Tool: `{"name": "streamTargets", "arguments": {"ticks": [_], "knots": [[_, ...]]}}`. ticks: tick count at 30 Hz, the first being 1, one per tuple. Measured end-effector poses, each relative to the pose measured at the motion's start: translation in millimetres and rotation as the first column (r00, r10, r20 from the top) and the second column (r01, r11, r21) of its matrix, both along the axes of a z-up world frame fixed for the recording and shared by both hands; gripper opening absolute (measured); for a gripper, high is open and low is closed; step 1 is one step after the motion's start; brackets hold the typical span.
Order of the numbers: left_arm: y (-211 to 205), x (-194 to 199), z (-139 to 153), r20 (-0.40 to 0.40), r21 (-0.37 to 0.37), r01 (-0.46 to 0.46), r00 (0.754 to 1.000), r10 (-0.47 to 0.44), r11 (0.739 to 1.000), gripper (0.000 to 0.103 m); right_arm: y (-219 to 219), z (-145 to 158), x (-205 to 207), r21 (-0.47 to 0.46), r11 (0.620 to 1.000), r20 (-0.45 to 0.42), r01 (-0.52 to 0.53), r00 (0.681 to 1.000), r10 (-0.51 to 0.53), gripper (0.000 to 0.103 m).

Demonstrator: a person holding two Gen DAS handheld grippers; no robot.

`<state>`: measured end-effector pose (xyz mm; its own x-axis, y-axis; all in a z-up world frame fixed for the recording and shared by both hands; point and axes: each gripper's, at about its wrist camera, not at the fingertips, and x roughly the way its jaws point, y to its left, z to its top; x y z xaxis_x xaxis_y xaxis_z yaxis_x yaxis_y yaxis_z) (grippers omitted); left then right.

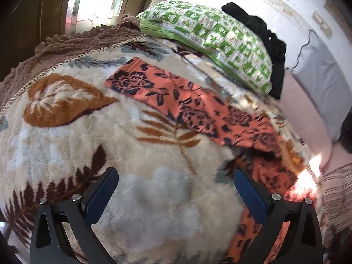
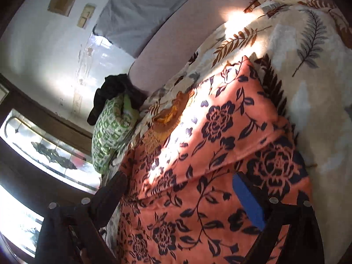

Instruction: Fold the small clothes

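Blue-padded fingers of your left gripper [image 1: 176, 189] are spread wide over the cream leaf-patterned fleece blanket [image 1: 140, 198], holding nothing. Your right gripper [image 2: 180, 198] gapes too, above the salmon garment with dark floral print [image 2: 209, 154]. At one o'clock from the left gripper, that garment lies flat; beyond it sits a green-and-white patterned pillow [image 1: 220, 35].
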<state>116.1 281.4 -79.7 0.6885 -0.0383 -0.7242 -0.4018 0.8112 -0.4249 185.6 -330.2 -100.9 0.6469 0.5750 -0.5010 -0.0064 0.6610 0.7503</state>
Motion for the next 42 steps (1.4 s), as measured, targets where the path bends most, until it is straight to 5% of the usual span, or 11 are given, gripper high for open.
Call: {"name": "streamTargets", "arguments": {"ticks": [7, 13, 15, 22, 23, 24, 25, 27, 35, 39, 42], "knots": [[49.3, 54.3, 1.1, 0.096, -0.285, -0.006, 0.995, 0.035, 0.958, 0.103, 27.0, -33.7, -24.3, -0.061, 0.995, -0.038, -0.079, 0.996, 0.077, 0.098], [106.3, 78.6, -40.9, 0.026, -0.524, -0.142, 0.983, 0.182, 0.84, 0.103, 21.4, -35.4, -24.1, -0.048, 0.996, -0.027, -0.078, 0.997, 0.076, 0.098], [108.9, 81.8, -43.3, 0.023, -0.527, -0.158, 0.979, 0.2, 0.835, 0.103, 22.6, -35.4, -22.5, -0.048, 0.996, -0.026, -0.08, 0.997, 0.079, 0.098], [113.8, 98.2, -42.0, -0.039, -0.476, -0.277, 0.955, 0.294, 0.835, 0.097, 24.6, -35.9, -18.1, -0.047, 0.996, -0.021, -0.08, 0.997, 0.079, 0.098], [115.4, 100.3, -42.2, -0.062, -0.451, -0.306, 0.948, 0.313, 0.838, 0.073, 24.5, -35.8, -18.2, -0.046, 0.996, -0.02, -0.079, 0.997, 0.079, 0.098], [118.1, 104.3, -46.1, -0.104, -0.431, -0.323, 0.945, 0.309, 0.843, 0.022, 24.2, -36.0, -18.1, -0.044, 0.996, -0.019, -0.079, 0.997, 0.078, 0.098], [121.4, 108.4, -55.0, -0.161, -0.437, -0.338, 0.941, 0.298, 0.833, 0.005, 23.8, -36.2, -17.7, -0.042, 0.996, -0.018, -0.079, 0.997, 0.078, 0.098], [126.2, 108.2, -60.1, -0.168, -0.449, -0.36, 0.933, 0.318, 0.818, 0.005, 22.9, -36.2, -16.7, -0.037, 0.996, -0.017, -0.077, 0.997, 0.076, 0.098], [13.8, 131.9, 100.5, 0.143, -0.011, -0.018, 0.989, 0.019, 1.0, 0.004, 15.6, -35.7, -20.0, 0.0, 0.998, -0.003, -0.061, 0.998, 0.061, 0.098], [-116.9, 136.1, 180.6, 0.299, 0.158, 0.273, 0.903, -0.31, 0.949, 0.004, 10.5, -34.6, -22.9, 0.017, 0.999, 0.0, -0.042, 0.999, 0.042, 0.098], [-223.9, 135.8, 196.7, 0.307, 0.219, 0.488, 0.787, -0.535, 0.845, 0.007, 4.4, -32.9, -25.9, 0.032, 0.999, 0.004, -0.017, 1.0, 0.017, 0.098]]}}
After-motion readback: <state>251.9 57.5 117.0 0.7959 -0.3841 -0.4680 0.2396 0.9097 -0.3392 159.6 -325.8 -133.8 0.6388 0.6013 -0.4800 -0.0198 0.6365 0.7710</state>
